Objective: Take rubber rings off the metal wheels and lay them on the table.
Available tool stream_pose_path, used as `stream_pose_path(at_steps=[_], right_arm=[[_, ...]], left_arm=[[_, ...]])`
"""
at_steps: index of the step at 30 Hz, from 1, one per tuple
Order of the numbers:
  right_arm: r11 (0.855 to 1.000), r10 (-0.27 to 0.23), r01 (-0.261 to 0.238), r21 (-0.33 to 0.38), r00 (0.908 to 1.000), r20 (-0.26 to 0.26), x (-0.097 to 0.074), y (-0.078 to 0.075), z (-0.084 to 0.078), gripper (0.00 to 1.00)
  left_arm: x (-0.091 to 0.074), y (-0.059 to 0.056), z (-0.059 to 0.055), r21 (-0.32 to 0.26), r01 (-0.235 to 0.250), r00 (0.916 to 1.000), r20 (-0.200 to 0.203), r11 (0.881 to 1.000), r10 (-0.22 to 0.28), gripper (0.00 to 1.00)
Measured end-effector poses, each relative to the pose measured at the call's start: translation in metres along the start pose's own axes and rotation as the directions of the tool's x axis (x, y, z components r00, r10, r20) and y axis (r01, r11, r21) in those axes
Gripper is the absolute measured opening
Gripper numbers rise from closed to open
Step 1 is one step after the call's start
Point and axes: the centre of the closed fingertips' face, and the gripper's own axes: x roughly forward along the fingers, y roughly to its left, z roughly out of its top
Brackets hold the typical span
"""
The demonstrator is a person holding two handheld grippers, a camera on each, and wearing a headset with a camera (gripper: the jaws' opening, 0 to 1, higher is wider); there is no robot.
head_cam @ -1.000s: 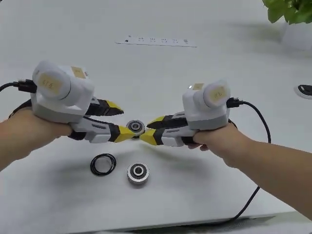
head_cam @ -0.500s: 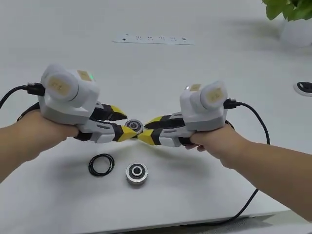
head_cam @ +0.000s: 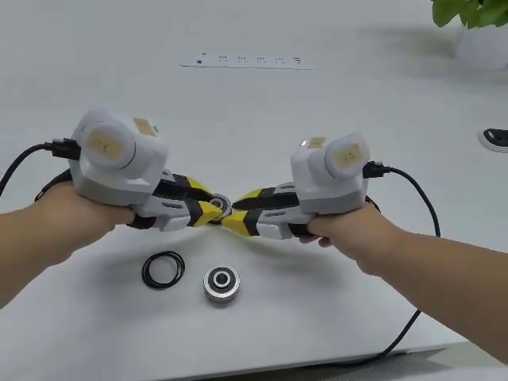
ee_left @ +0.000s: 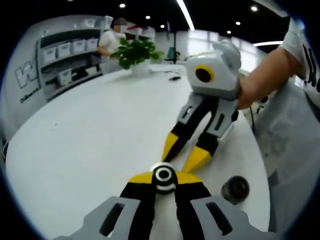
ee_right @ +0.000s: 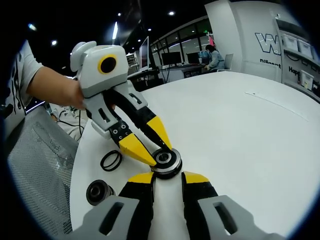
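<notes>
Hiding most of the held wheel [head_cam: 220, 205] in the head view behind two sets of yellow tips, just left of frame centre, above the white table [head_cam: 333, 103]. Clamps that wheel in the left gripper [ee_left: 164, 177], jaws closed on its sides at the bottom centre of the left gripper view. Meets it from the opposite side with the right gripper [ee_right: 169, 176], jaws slightly parted, tips at the wheel's dark rim; cannot tell whether pinching or only touching. Hard to make out any rubber ring there beyond that dark outer band. Lying flat on the table at lower centre of the head view: loose rubber rings [head_cam: 163, 270], overlapping, count unclear, near but apart from a second wheel [head_cam: 221, 283] to their right. Holds both grippers roughly level, pointed at each other, forearms entering from the left and right edges. Cut off at the top right corner: a plant [head_cam: 468, 12].
</notes>
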Motion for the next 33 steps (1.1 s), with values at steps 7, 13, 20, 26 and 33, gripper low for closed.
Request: stream_pose_path(at_steps=[7,13,20,26,33], right_arm=[[1.0,-0.002,0.002,0.002,1.0,0.003,-0.0003,-0.0004,0.0001,0.18],[1.0,0.002,-0.002,-0.005,1.0,0.005,0.0008,0.0019,0.0006,0.17],[1.0,0.001,0.0,-0.004,1.0,0.002,-0.0017,0.0034,-0.0005,0.14],[1.0,-0.001,0.0,0.02,0.9999,0.012,-0.0056,0.0005,-0.0009,0.01],[0.998,-0.015,0.014,0.061,0.9997,0.019,-0.0064,-0.0011,-0.0023,0.0]], left_arm=[[0.0001,-0.0012,-0.0002,0.037,-0.003,1.0,0.001,0.999,0.003,0.14],[0.0,-0.0014,-0.0004,0.04,0.0,1.0,0.003,0.999,0.0,0.14],[-0.0001,-0.0015,-0.0003,0.037,-0.012,0.9999,-0.002,0.999,0.012,0.14],[0.0001,-0.001,-0.0005,0.023,-0.018,0.9998,-0.005,1.0,0.018,0.14],[0.0005,-0.0006,-0.0008,0.01,-0.032,0.9994,-0.012,0.999,0.032,0.14]])
